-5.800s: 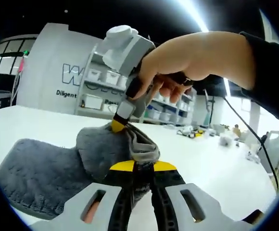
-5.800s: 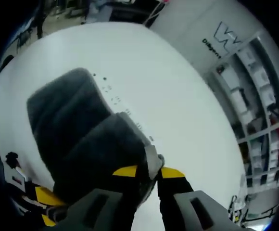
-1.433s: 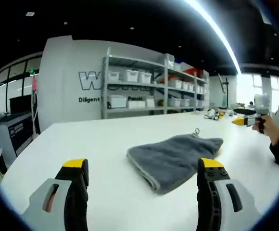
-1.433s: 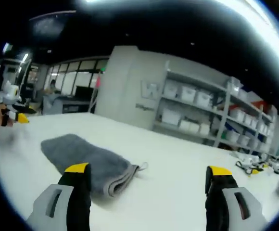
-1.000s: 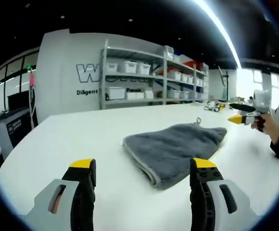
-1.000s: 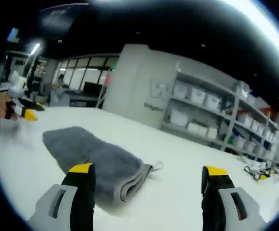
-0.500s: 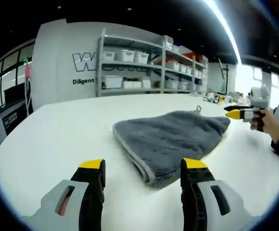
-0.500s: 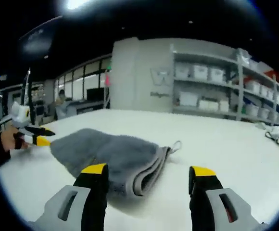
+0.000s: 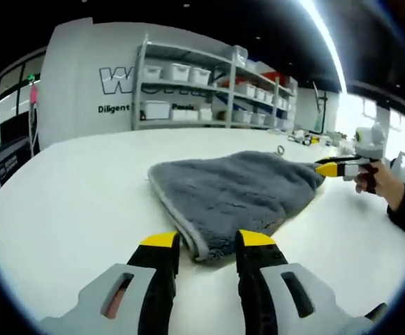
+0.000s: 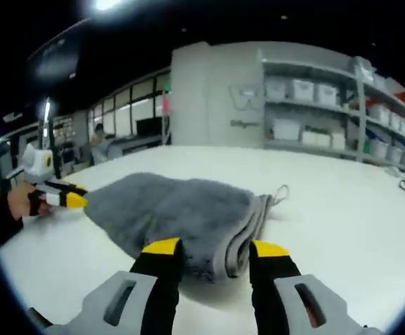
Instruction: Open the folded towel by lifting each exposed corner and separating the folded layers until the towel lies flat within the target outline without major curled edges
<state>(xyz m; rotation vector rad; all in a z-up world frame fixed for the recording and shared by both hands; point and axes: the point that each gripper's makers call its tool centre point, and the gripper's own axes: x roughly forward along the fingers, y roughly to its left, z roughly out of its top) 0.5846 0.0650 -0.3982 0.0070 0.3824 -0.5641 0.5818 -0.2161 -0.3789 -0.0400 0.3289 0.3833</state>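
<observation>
The grey towel point(image 9: 234, 192) lies folded on the white bench point(image 9: 70, 195), its layered edge stacked at one end and a small hanging loop point(image 10: 281, 190) poking out at a corner. In the left gripper view, the left tongs point(image 9: 204, 241) sit low at the near corner of the towel, yellow tips a little apart with the folded corner right between them; whether they touch the cloth, I cannot tell. Across the towel, the right tongs point(image 9: 328, 167) point at the far edge, held in a hand point(image 9: 371, 183) with a dark sleeve. Over in the right gripper view, the right tongs point(image 10: 215, 249) straddle the stacked towel edge, tips slightly apart, not clamped. The left tongs point(image 10: 68, 200) show at the far end, close to the towel. Shelves point(image 9: 195, 91) with white bins line the back wall.
</observation>
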